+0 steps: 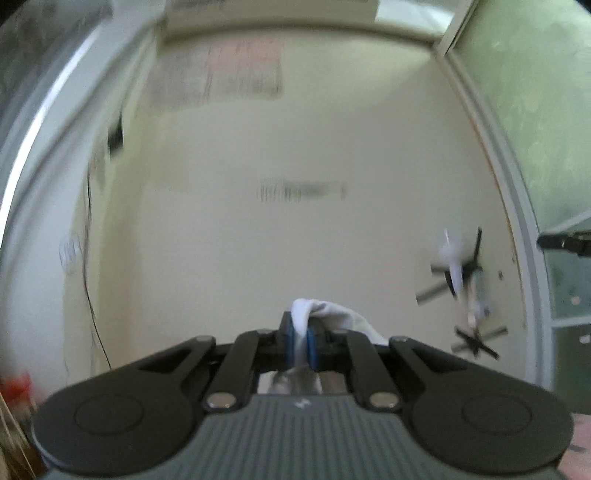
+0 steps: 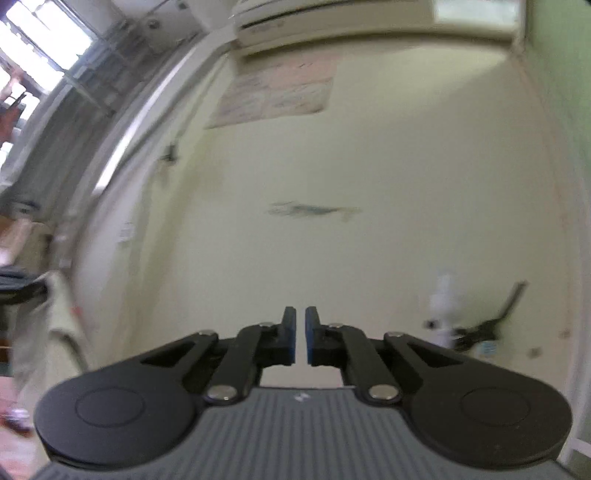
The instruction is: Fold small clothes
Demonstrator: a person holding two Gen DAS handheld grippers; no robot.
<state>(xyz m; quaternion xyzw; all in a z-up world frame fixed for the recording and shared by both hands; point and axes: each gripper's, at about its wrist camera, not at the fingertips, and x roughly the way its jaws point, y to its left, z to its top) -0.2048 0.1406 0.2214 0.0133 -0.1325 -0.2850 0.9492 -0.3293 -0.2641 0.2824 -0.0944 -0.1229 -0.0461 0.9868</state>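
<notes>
Two black two-finger grippers with blue pads point up at a pale cream wall (image 1: 295, 155). The left gripper (image 1: 302, 341) is clamped on a small white cloth garment (image 1: 325, 310): a fold of the fabric rises between the pads, bunches above the fingertips and drapes down to the right over the finger linkage, with more of it visible below, between the fingers. The right gripper (image 2: 300, 334) holds nothing; its pads stand close together with a narrow strip of wall showing between them. On the wall, a blurred pinkish paper poster (image 2: 280, 92) hangs under a white air-conditioning unit (image 2: 369, 18). Low on the right, a blurred white and black fixture (image 2: 461, 317) sits against the wall. A bright window (image 2: 40, 40) fills the upper left of the right wrist view.
</notes>
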